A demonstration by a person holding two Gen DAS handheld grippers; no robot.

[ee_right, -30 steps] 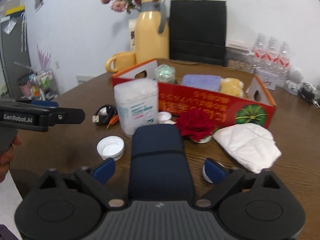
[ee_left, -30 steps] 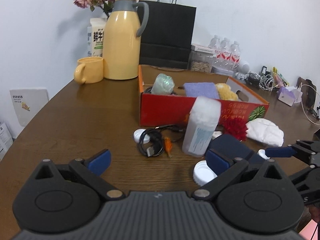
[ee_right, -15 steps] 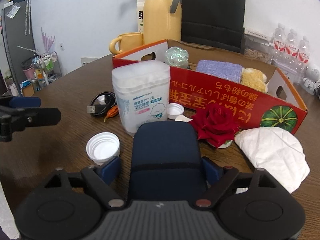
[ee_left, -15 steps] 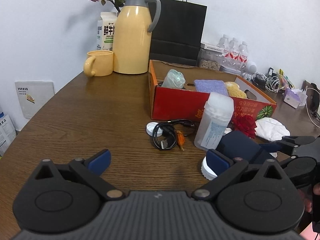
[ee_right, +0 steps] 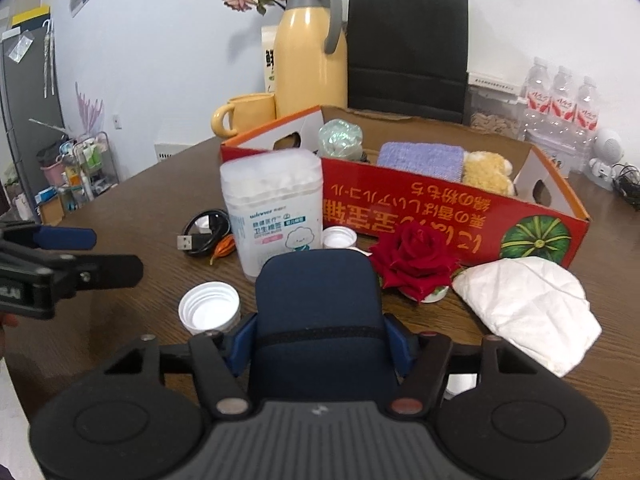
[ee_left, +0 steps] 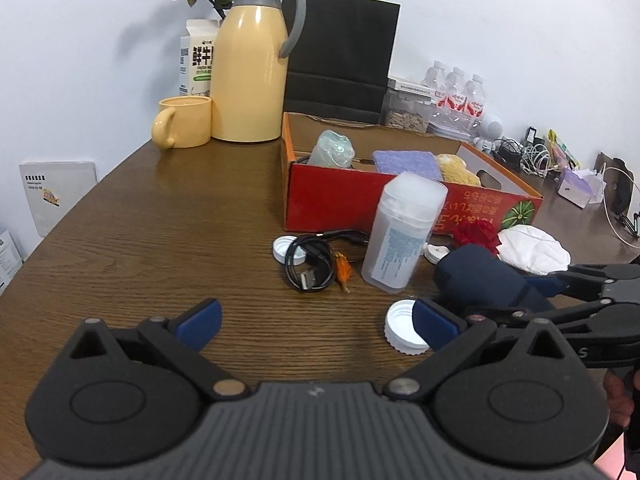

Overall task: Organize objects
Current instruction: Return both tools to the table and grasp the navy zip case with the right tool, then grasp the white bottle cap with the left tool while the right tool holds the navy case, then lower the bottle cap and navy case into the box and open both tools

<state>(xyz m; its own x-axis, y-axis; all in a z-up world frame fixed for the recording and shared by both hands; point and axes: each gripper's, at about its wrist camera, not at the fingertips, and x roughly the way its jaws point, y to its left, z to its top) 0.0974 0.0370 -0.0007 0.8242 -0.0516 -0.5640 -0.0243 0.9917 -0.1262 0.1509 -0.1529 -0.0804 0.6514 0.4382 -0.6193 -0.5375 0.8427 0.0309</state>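
My right gripper (ee_right: 320, 340) is shut on a dark blue case (ee_right: 318, 308), its blue pads pressing both sides; the case also shows in the left wrist view (ee_left: 480, 280). My left gripper (ee_left: 316, 320) is open and empty over the near table. A red cardboard box (ee_right: 452, 216) holds a purple sponge (ee_right: 420, 160), a yellow sponge (ee_right: 486, 172) and a greenish glass ball (ee_right: 340, 138). In front of the box stand a cotton-swab tub (ee_right: 274, 208), a red rose (ee_right: 414, 256), a white mask (ee_right: 528, 312), a black USB cable (ee_left: 310, 266) and white caps (ee_right: 208, 310).
A yellow thermos (ee_left: 252, 68), a yellow mug (ee_left: 184, 122), a milk carton (ee_left: 196, 60) and a black paper bag (ee_left: 340, 52) stand behind the box. Water bottles (ee_right: 560, 108) and cables (ee_left: 528, 156) are at the back right. The table edge curves round on the left.
My right gripper has closed on the dark blue case, which lay between open fingers a second ago. My left gripper has drawn back a little and stays open.
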